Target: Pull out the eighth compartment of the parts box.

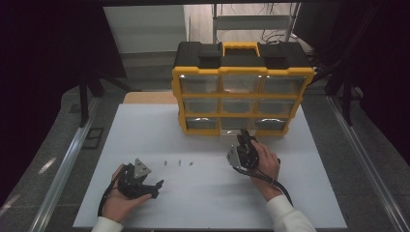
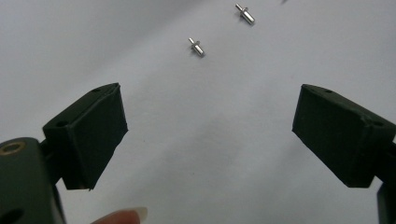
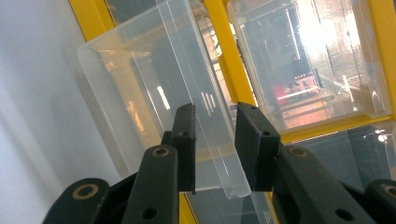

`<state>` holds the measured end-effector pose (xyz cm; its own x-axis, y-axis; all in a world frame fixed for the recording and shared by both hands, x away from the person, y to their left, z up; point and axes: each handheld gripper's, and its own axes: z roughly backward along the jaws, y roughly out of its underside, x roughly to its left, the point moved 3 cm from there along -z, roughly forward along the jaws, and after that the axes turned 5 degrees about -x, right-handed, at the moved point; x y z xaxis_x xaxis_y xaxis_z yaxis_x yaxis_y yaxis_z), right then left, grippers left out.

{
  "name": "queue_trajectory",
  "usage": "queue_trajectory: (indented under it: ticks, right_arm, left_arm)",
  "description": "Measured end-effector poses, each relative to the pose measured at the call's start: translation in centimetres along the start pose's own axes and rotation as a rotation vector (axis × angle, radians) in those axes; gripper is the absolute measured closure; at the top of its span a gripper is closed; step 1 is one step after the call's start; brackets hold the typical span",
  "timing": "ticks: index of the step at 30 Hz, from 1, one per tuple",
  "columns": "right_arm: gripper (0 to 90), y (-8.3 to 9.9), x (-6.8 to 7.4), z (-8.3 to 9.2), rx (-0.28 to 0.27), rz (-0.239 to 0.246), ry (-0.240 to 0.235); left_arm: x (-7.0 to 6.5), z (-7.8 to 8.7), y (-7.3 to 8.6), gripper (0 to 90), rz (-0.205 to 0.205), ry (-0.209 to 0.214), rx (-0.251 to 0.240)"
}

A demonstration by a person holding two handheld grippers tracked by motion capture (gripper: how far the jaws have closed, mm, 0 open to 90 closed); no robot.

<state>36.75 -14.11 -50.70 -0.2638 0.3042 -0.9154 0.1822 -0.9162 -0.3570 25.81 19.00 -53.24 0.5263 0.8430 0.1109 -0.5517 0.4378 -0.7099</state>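
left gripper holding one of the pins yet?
No, the left gripper has its jaws wide apart over bare table, with the pins lying beyond them.

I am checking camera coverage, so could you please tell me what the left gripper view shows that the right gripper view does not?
Left gripper view: two small metal pins on the white table, beyond the open left gripper. Right gripper view: the right gripper closed on the front lip of a clear drawer in the yellow organiser. Both share a pair of black jaws and the white table.
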Motion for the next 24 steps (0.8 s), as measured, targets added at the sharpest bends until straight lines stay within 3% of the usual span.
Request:
queue_trajectory:
  ticks: [24]
  right_arm:
    - [69.4, -0.11, 0.11, 0.39, -0.002, 0.001, 0.000]
  left_arm:
    - [-0.12, -0.03, -0.05, 10.2, -0.005, 0.003, 0.002]
